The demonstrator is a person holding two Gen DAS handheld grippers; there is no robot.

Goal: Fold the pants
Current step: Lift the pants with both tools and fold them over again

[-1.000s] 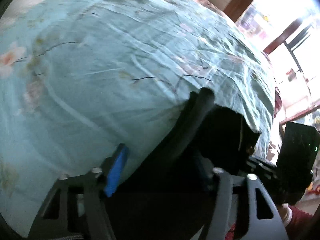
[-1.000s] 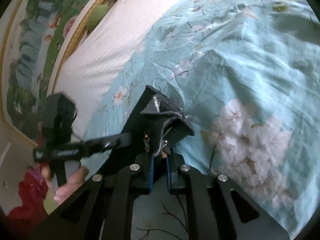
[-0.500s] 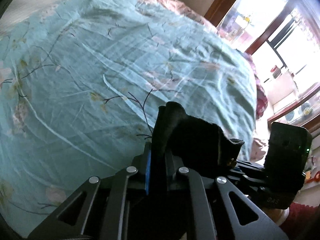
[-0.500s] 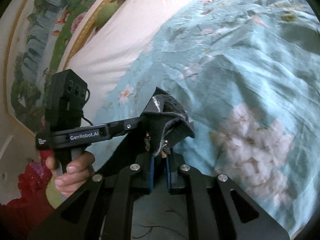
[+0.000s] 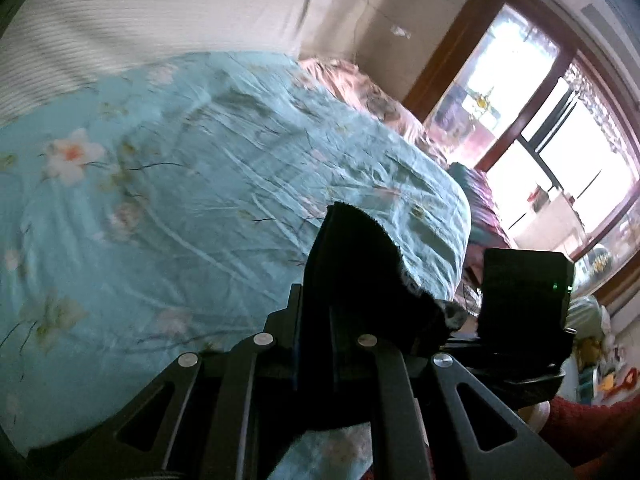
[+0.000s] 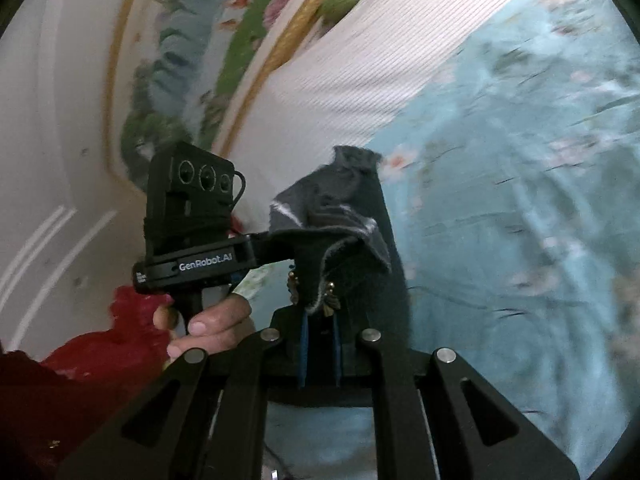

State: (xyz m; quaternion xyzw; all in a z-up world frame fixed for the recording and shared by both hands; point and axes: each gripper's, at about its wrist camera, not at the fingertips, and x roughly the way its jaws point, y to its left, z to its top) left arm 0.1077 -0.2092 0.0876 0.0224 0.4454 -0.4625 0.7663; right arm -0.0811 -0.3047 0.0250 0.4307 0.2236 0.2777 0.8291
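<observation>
A ribbed white pillow (image 5: 120,20) is seen at the head of the bed, left of a wrinkled teal floral sheet (image 5: 180,200). Above that sheet, a bunched dark edge of the pants (image 5: 352,264) is pinched in the narrowed left gripper (image 5: 316,344); frayed grey waistband cloth is likewise clamped in the right gripper (image 6: 320,344)
</observation>
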